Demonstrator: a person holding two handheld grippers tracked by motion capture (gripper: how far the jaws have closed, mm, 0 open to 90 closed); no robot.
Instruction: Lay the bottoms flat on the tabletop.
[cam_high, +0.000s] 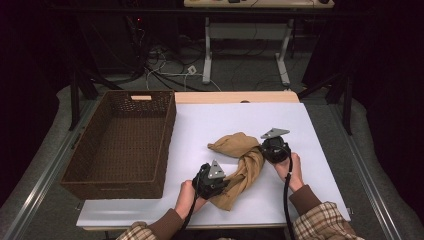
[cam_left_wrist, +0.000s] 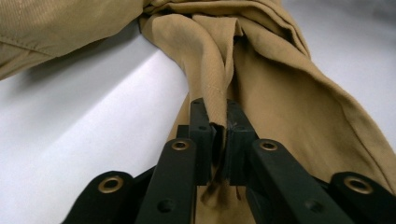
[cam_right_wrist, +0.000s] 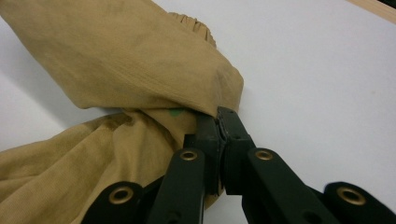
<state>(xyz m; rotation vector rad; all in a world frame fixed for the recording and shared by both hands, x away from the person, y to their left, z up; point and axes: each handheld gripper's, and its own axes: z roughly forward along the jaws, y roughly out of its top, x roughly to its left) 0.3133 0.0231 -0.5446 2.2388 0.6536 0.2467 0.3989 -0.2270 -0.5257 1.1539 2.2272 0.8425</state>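
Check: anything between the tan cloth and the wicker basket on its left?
Nothing visible. The tan cloth lies on the white table, pinched by the left tongs and the right tongs. The strip of table between it and the wicker basket is bare, and the basket looks empty.

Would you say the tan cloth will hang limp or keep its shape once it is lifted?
Probably limp: the tan cloth lies crumpled and twisted. It likely sags between the left hand-held gripper and right hand-held gripper, both shut on thin folds. It seems light.
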